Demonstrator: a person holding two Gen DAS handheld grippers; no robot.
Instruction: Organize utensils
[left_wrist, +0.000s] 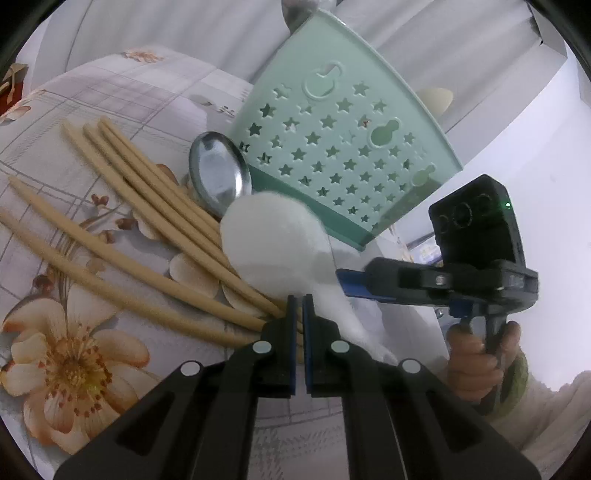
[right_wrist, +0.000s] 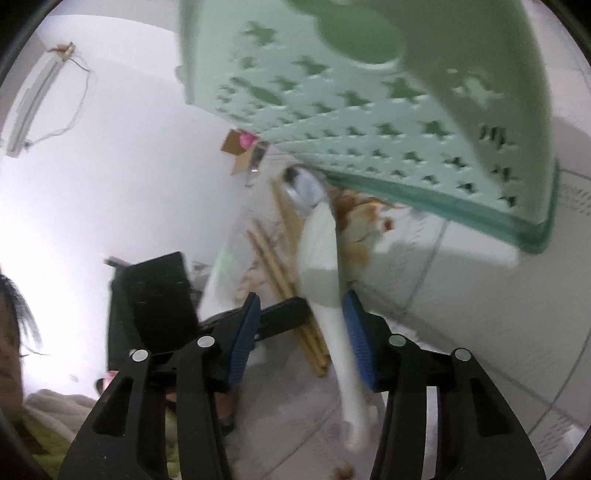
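A flowered cloth (left_wrist: 85, 229) is covering the bench. One mint-green star-pierced holder (left_wrist: 332, 147) is standing tilted toward its far side, with what may be one pale utensil tip showing behind it. Six tan chopsticks (left_wrist: 147, 206) are lying fanned beside one steel spoon (left_wrist: 218, 173). One white spoon (right_wrist: 321, 254) is sitting between the right gripper's (right_wrist: 301, 332) parted fingers, one pad seemingly touching it. The left gripper's (left_wrist: 300, 306) fingers are closing on the chopstick ends.

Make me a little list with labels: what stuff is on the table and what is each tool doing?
Table cover: flowered cloth
Chopsticks: tan chopsticks lying loose on the cloth
Metal spoon: metal spoon beside the green holder
Holder: green holder with star holes, tilted
White spoon: white spoon, handle between the right tool's pads
Left tool: left tool shut, ends of chopsticks at its tips
Right tool: right tool open around the white spoon's handle
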